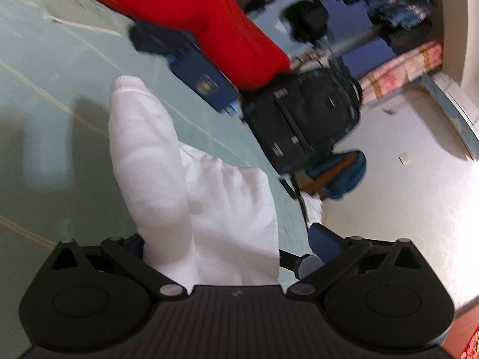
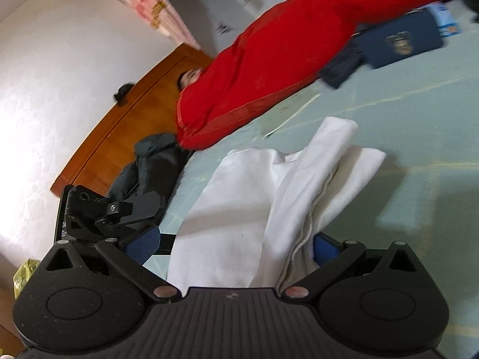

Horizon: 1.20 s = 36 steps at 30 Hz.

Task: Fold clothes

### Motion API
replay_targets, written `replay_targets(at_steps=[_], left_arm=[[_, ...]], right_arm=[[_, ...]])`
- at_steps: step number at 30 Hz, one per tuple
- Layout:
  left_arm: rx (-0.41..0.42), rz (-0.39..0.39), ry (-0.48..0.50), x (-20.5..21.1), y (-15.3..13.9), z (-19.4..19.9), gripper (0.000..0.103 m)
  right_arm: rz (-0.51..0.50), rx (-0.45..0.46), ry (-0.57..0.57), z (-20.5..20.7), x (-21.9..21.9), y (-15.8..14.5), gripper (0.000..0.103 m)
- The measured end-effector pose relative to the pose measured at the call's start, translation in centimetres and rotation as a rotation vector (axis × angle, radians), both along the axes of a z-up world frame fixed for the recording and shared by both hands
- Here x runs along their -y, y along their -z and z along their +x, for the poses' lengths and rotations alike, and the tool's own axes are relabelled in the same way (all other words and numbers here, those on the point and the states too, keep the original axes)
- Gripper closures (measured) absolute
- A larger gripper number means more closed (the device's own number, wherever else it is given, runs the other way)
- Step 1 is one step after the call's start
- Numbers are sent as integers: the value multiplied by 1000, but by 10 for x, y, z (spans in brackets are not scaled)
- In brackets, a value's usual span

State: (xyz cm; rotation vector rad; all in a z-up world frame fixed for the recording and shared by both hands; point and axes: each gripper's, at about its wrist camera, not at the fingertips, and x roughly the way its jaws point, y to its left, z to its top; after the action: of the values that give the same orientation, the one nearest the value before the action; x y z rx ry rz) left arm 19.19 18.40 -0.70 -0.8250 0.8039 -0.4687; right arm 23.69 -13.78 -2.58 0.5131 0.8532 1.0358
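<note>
A white sweatshirt [image 1: 209, 197] lies crumpled on the pale green bed sheet [image 1: 60, 137], one ribbed-cuff sleeve [image 1: 131, 113] stretching away from me. In the left wrist view my left gripper [image 1: 230, 243] is open, its blue pads [image 1: 324, 243] spread wide on either side of the cloth. The right wrist view shows the same white sweatshirt [image 2: 245, 209] bunched in folds between the spread blue pads [image 2: 143, 242] of my open right gripper [image 2: 233, 245]. The left gripper's black body [image 2: 104, 212] sits close on the left there. The cloth hides how it rests inside either gripper.
A red quilt [image 1: 209, 21] [image 2: 284, 59] covers a person lying along the bed's far side. A navy box [image 1: 206, 80] and a dark cloth [image 1: 149, 39] lie beside it. A black backpack [image 1: 299, 113] and a blue bag [image 1: 338, 176] sit past the bed edge. There is a wooden headboard [image 2: 125, 125].
</note>
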Motion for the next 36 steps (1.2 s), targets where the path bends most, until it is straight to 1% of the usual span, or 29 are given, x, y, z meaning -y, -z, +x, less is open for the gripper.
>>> replay_targets(at_steps=[4, 9, 14, 19, 21, 24, 27, 32, 36], left_arm=[[-2, 45, -57, -43, -10, 0, 2], [-24, 105, -134, -105, -16, -1, 2], [-44, 152, -205, -159, -18, -1, 2], [-69, 189, -272, -204, -19, 5, 2], [-79, 206, -296, -220, -19, 9, 2], [-81, 217, -330, -239, -19, 12, 2], [-77, 224, -352, -252, -15, 15, 2], [-113, 211, -385, -270, 7, 20, 2], [-140, 237, -412, -275, 24, 25, 2]], right_arm=[[7, 3, -57, 10, -54, -3, 0], [13, -21, -119, 22, -123, 0, 0], [-3, -8, -185, 30, -187, 0, 0], [-4, -6, -236, 31, -235, 0, 0], [0, -6, -255, 29, -250, 1, 0], [-8, 20, -268, 23, -266, 1, 0], [-12, 30, -274, 19, -278, 4, 0], [-37, 36, -279, 13, -287, 13, 0], [-55, 29, -267, 16, -289, 21, 0]])
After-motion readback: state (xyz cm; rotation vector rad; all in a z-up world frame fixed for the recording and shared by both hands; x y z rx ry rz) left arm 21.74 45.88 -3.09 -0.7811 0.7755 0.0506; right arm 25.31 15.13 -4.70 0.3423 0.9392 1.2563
